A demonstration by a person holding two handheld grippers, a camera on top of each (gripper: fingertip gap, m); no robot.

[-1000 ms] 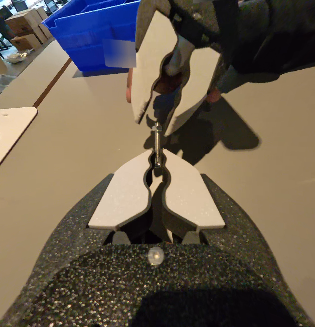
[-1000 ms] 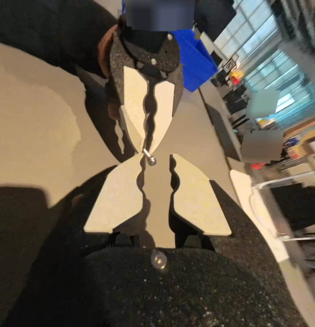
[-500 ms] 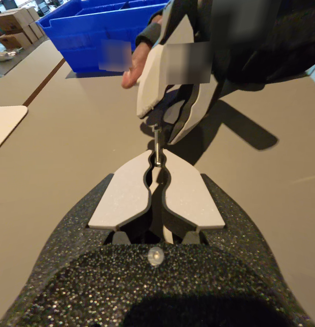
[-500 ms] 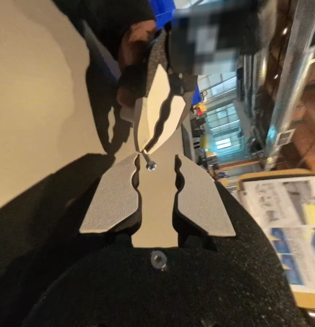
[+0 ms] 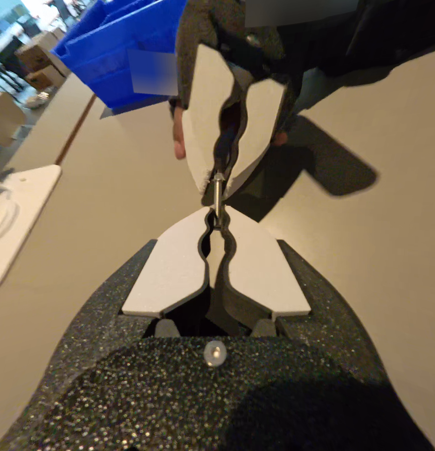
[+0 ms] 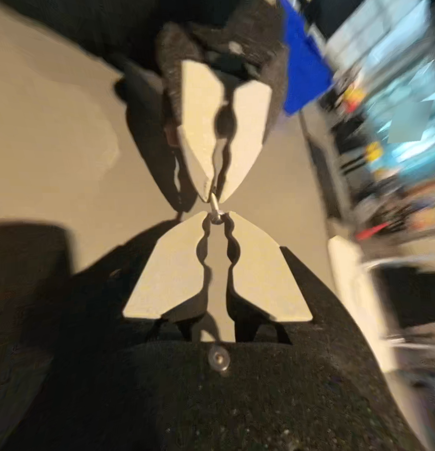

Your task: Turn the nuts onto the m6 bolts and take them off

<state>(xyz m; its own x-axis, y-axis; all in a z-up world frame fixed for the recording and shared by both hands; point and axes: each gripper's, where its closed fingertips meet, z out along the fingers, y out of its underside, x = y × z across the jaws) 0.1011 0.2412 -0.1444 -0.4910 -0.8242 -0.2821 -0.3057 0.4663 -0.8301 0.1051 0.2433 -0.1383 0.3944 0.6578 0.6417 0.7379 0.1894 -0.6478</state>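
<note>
Gripping threaded steel bolt (image 5: 218, 195), hex nut (image 5: 218, 176): both tools.

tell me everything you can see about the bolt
The bolt is a slim, silvery metal rod with a threaded shank, held in the air above the beige table. One end is clamped in the tips of the left gripper; the far end carries a small nut between the tips of the right gripper. It spans the gap between the two grippers, touching nothing else.
</note>
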